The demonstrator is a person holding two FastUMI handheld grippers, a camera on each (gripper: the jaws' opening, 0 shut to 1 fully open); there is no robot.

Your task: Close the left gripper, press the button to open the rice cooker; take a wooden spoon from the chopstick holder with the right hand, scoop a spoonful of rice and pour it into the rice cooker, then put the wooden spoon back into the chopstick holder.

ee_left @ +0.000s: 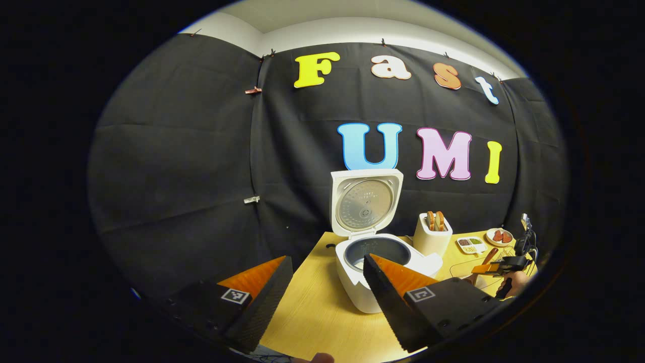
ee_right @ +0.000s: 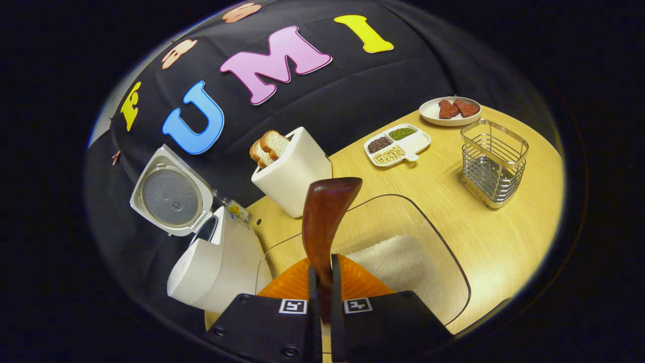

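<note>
The white rice cooker [ee_left: 373, 282] stands open, lid [ee_left: 366, 201] upright and inner pot [ee_left: 377, 250] exposed. My left gripper [ee_left: 327, 259] is open just in front of it, holding nothing. My right gripper [ee_right: 322, 264] is shut on the handle of a dark wooden spoon [ee_right: 327, 206], which points up and forward over a clear container of white rice [ee_right: 398, 262]. Whether the spoon carries rice I cannot tell. The wire chopstick holder [ee_right: 494, 161] stands at the right. The rice cooker [ee_right: 211, 262] lies to the left of the spoon. The right gripper [ee_left: 496, 269] shows far right.
A white toaster [ee_right: 292, 171] with bread slices stands between the cooker and the rice container. A divided tray of beans [ee_right: 398, 143] and a plate [ee_right: 450, 111] with red pieces sit at the back of the wooden table [ee_right: 504, 237]. The table's left edge runs near the cooker.
</note>
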